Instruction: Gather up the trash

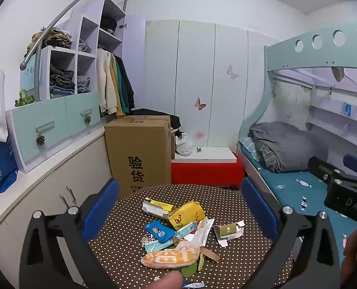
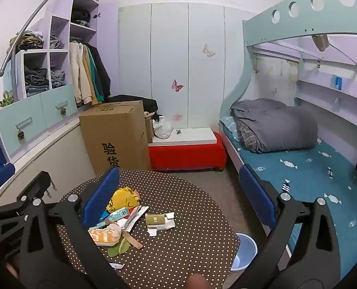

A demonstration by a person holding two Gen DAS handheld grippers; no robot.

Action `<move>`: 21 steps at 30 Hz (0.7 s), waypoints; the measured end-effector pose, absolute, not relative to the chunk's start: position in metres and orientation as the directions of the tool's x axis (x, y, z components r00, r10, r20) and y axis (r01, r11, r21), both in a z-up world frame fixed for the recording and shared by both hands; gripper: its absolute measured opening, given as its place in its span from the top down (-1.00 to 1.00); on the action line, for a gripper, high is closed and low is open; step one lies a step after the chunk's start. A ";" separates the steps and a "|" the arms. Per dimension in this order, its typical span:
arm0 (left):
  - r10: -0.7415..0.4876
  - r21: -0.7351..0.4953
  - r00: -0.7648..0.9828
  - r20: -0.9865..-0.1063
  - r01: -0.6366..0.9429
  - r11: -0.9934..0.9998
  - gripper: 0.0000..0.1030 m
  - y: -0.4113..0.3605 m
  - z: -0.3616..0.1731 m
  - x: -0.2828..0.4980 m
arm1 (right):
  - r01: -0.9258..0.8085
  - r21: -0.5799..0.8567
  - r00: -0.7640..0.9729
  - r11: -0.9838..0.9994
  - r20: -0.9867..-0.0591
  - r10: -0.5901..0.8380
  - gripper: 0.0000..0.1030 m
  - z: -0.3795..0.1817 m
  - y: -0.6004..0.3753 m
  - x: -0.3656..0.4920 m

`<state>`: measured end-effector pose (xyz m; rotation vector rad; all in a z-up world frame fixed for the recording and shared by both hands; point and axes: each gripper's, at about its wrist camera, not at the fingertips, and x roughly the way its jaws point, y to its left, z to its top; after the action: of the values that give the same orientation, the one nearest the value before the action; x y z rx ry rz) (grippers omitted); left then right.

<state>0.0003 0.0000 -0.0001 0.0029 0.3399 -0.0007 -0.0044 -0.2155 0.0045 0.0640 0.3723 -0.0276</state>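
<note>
Trash (image 1: 178, 231) is lying heaped at the middle of the dotted round table (image 1: 241, 255). Left gripper (image 1: 178, 207) and right gripper (image 2: 178, 197) are hovering at six o'clock, jaws spread wide, gripping nothing.

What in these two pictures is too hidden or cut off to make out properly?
- Blue bin, right wrist view: the polka-dot table and a gripper arm cover most of it, so its contents are unseen; absent from the left wrist view.
- Bottom of the trash pile: wrappers overlap.
- White scrap, left wrist view: cut by the bottom edge.
- Blue wrapper: the right gripper's finger hides it in the right wrist view.
</note>
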 end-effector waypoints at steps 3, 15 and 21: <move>0.004 0.003 0.943 -0.332 -0.003 1.000 -0.92 0.000 0.000 0.001 | 0.038 0.058 0.931 0.998 -0.364 -0.014 -0.88 0.005 -0.215 -0.004; 0.007 0.000 0.945 -0.328 -0.007 1.000 -0.92 -0.009 0.000 0.002 | 0.039 0.048 0.932 0.998 -0.361 -0.019 -0.88 0.007 -0.204 -0.003; 0.000 -0.017 0.945 -0.326 -0.005 1.000 -0.92 0.003 0.001 0.000 | 0.042 0.040 0.932 0.998 -0.363 -0.025 -0.88 0.008 -0.198 0.001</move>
<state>0.0005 0.0031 0.0011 -0.0179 0.3321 0.0026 0.0005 -0.1979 0.0076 0.0475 0.3704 -0.0344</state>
